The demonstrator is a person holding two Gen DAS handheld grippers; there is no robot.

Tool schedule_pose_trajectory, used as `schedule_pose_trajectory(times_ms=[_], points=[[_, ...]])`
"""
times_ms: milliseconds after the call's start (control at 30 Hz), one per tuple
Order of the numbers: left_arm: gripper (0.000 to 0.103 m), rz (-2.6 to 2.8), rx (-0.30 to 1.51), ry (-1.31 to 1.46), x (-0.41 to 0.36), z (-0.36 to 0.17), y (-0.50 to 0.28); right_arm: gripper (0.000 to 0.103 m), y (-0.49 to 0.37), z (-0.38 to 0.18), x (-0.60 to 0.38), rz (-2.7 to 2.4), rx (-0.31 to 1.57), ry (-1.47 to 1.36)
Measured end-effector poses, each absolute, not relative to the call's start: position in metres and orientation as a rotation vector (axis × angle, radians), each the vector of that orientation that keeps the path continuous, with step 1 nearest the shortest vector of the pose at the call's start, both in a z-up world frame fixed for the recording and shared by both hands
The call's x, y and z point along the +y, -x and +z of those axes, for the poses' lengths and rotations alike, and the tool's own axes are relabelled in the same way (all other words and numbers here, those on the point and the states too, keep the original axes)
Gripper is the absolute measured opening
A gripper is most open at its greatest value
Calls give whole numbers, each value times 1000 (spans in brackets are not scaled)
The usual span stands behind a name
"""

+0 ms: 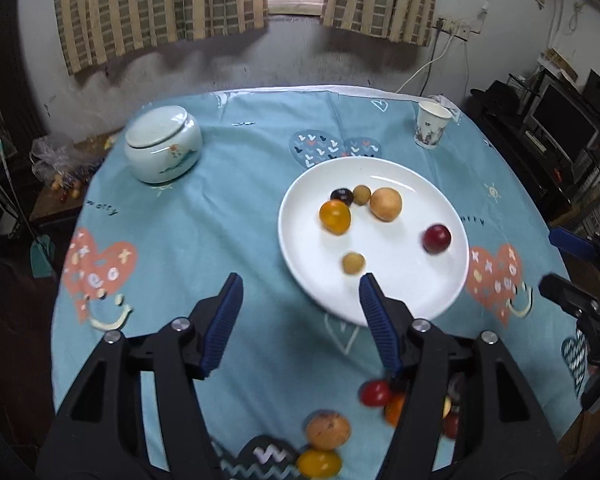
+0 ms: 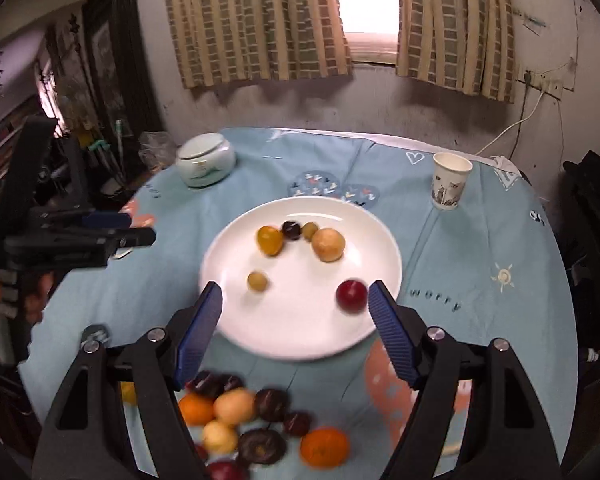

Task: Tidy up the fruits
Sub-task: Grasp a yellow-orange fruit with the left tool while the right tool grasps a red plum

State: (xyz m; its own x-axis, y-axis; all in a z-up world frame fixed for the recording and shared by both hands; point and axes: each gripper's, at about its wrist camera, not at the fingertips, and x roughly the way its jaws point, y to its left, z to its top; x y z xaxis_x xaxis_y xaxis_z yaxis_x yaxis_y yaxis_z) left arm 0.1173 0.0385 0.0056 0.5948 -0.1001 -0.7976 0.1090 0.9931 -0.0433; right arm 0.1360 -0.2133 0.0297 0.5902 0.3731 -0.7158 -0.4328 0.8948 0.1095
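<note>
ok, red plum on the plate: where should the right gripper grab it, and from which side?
Across its middle, from above and the near side. The red plum is round, so any width fits, and it sits alone near the plate rim with bare plate around it. The right gripper is already open, its right finger just beside the plum. Shift right to straddle it, then close gently; it may roll.

six fruits on white plate [image 2: 384, 252] at mid frame: orange tomato [image 2: 270, 240], dark plum [image 2: 291, 230], olive [image 2: 310, 229] and tan pear [image 2: 328, 244] clustered toward far side; second olive [image 2: 257, 281] and red plum [image 2: 351, 295] nearer. loose pile [image 2: 260, 428] on cloth at bottom, blurred.
</note>
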Motion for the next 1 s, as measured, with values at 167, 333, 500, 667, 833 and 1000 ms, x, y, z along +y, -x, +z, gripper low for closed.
schedule_pose_trajectory(times_ms=[167,333,500,667,833,1000], points=[[63,-166,996,-86,40,-28,-45,76,-51,-13,-200,511,928,161],[63,-238,1121,-106,29,-80,7,76,-7,-51,-189,505,1049,125],[63,-236,1154,-96,26,-107,6,76,3,-62,-188,474,1083,91],[45,-228,1205,-89,24,-129,-11,76,0,-65,-193,434,1076,69],[44,-248,1190,-72,25,-121,-7,64,-19,-76,-194,413,1095,41],[44,-257,1164,-21,31,-99,5,57,-36,-89,-185,430,1124,81]])
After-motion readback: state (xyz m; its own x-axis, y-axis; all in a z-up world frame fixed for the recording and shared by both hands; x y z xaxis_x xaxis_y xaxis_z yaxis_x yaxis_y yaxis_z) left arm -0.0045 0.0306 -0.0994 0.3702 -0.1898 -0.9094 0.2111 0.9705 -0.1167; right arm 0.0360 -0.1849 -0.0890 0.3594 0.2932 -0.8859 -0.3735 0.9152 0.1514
